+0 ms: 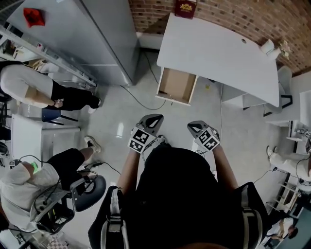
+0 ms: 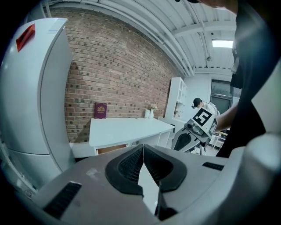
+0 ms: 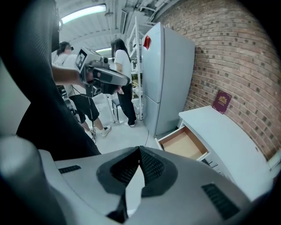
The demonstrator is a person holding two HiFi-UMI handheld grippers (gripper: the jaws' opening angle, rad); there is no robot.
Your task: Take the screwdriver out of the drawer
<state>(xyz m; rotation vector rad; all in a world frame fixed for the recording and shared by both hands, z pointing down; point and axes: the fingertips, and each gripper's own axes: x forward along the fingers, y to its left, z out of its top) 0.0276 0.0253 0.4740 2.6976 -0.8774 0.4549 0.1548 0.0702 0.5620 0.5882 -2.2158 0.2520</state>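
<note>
White surface (image 1: 218, 53) sits against the brick wall (image 1: 233, 14), maroon book (image 1: 185, 8) propped at its back edge, grey fridge (image 1: 92, 39) just beside it. Its drawer (image 1: 176, 86) hangs open. What shows inside is bare wood, and I can't spot the screwdriver anywhere. Both the left tool (image 1: 154, 117) and right tool (image 1: 193, 126) hover well apart from the surface, pinched fully closed on nothing.

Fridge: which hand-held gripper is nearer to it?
Left. The left hand-held gripper hangs on the fridge side of the person; the right hand-held gripper is on the far side, toward the desk.
</note>
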